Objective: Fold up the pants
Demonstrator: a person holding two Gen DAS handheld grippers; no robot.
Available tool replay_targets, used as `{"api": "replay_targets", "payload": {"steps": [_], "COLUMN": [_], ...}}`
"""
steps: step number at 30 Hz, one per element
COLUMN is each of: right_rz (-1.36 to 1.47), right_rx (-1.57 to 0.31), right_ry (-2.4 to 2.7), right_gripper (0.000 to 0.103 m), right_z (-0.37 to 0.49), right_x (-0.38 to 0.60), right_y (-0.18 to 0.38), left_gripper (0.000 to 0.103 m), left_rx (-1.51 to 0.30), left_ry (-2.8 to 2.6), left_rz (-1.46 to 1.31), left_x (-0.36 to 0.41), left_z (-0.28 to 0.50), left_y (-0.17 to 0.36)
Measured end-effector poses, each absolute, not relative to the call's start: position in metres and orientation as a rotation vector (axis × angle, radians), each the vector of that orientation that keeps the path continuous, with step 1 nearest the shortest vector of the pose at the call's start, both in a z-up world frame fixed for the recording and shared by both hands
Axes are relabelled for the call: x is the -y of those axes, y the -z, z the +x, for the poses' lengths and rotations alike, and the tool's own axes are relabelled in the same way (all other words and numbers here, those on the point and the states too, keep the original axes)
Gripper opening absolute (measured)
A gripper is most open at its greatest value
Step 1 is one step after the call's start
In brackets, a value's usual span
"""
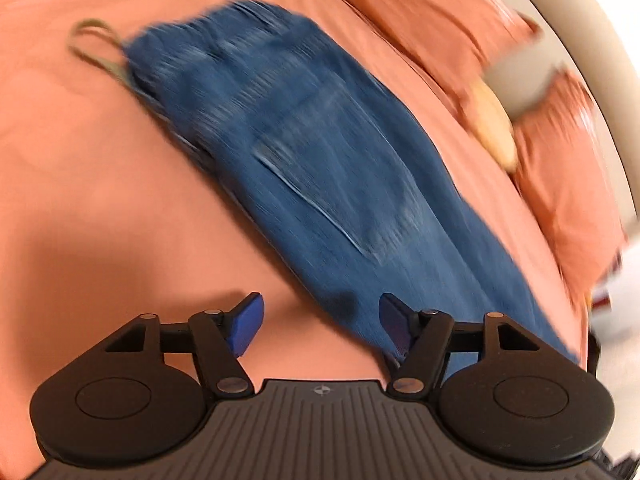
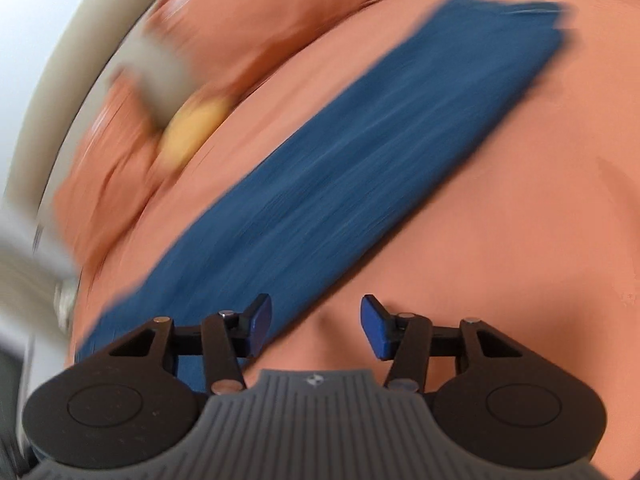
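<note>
While both my claws, left gripper (image 1: 320,320) and right gripper (image 2: 316,326), gape empty, the pants (image 1: 304,168) stretch diagonally mid-frame; I'd pinch each end squarely before folding.

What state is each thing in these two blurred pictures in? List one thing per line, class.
Pants: folded lengthwise into a long strip, lying flat on the bedsheet, not held.
Left tongs: open, empty, above the pants' near edge.
Right tongs: open, empty, beside the pants.
Bedsheet: spread smooth.
Pillows: lying at the bed's head, rumpled.
</note>
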State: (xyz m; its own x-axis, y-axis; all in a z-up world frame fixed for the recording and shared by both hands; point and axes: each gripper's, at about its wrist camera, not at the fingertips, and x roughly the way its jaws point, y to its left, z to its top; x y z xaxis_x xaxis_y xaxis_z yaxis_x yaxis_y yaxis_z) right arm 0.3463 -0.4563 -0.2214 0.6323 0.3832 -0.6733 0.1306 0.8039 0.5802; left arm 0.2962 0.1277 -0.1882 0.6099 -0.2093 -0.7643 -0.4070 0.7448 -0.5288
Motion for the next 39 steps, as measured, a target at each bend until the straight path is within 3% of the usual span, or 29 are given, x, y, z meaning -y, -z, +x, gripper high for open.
{"api": "replay_targets", "payload": {"steps": [11, 23, 24, 26, 27, 28, 32, 39], "right_rz": [0.022, -0.397, -0.41, -0.403, -0.415, -0.422, -0.424, -0.436], "right_rx": [-0.917, -0.681, -0.719, -0.801, -0.801, -0.796, -0.746, -0.885], "right_ry": [-0.587, -0.49, -0.489, -0.507, -0.508, -0.515, -0.526, -0.51], "right_gripper": [0.046, 0.043, 0.043, 0.03, 0.02, 0.004, 0.003, 0.003], "right_z": [0.302, 0.297, 0.305, 0.314, 0.314, 0.311, 0.294, 0.299], "right_x": [0.192, 0.084, 0.083, 0.078, 0.077, 0.077, 0.083, 0.078], "right_y": [0.217, 0.229, 0.233, 0.242, 0.241, 0.238, 0.214, 0.239], "left_gripper": [0.072, 0.072, 0.07, 0.066, 0.066, 0.061, 0.03, 0.03], "left_rx": [-0.965, -0.926, -0.917, -0.891, -0.882, -0.875, -0.911, -1.001], "left_ry": [0.011, 0.046, 0.046, 0.036, 0.025, 0.013, -0.073, -0.085], "left_rz": [-0.26, -0.114, -0.108, -0.098, -0.087, -0.07, 0.102, 0.285], "left_x": [-0.097, -0.124, -0.127, -0.135, -0.14, -0.144, -0.156, -0.161], "left_z": [0.289, 0.277, 0.282, 0.295, 0.304, 0.313, 0.355, 0.392], "left_y": [0.147, 0.14, 0.14, 0.137, 0.136, 0.136, 0.144, 0.182]}}
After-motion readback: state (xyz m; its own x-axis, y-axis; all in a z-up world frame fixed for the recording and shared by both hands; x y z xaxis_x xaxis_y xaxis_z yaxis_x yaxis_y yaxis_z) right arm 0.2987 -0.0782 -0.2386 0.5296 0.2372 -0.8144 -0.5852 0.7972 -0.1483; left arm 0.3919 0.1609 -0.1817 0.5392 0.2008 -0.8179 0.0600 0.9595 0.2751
